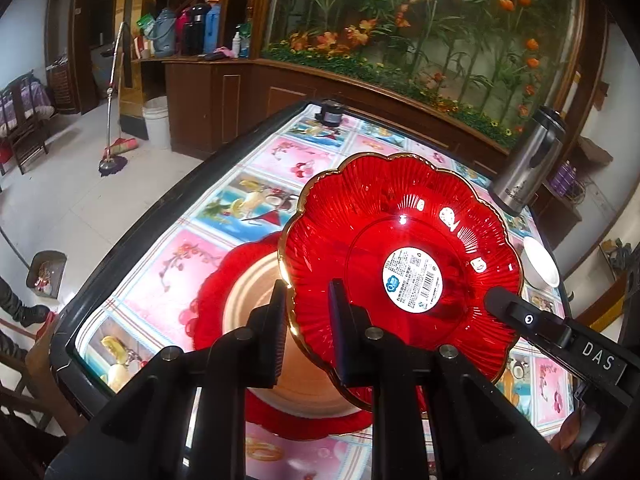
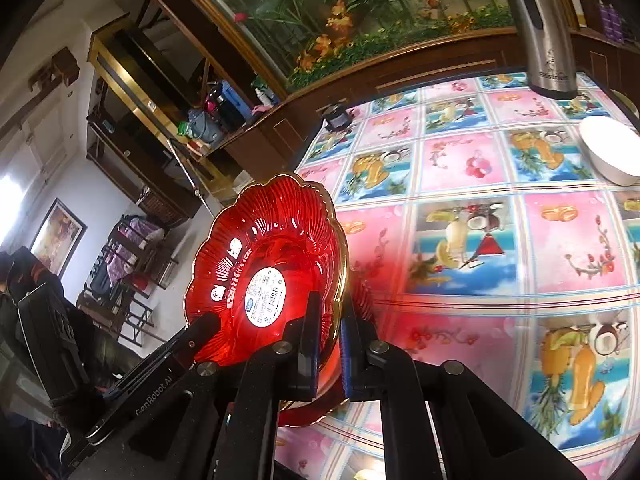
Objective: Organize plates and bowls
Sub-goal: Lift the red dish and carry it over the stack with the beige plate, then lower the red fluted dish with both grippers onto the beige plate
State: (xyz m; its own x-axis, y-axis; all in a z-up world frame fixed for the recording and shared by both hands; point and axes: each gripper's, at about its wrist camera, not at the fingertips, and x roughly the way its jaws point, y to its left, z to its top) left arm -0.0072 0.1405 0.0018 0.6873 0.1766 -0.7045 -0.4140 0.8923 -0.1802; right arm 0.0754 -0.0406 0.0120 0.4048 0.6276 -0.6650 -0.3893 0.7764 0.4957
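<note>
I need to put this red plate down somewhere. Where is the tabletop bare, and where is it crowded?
Bare tablecloth lies between the red plate and the white bowl, and on toward the steel flask. Crowded: below the left claw, where a second red plate already lies.

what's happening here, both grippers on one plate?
Yes. A person with a gripper in each hand has a red glass plate lifted and tilted above the table. The left gripper and right gripper each pinch its gold rim from opposite sides. Below it, a second red plate lies flat on the tablecloth. A white bowl and a steel thermos stand further back, untouched.
</note>
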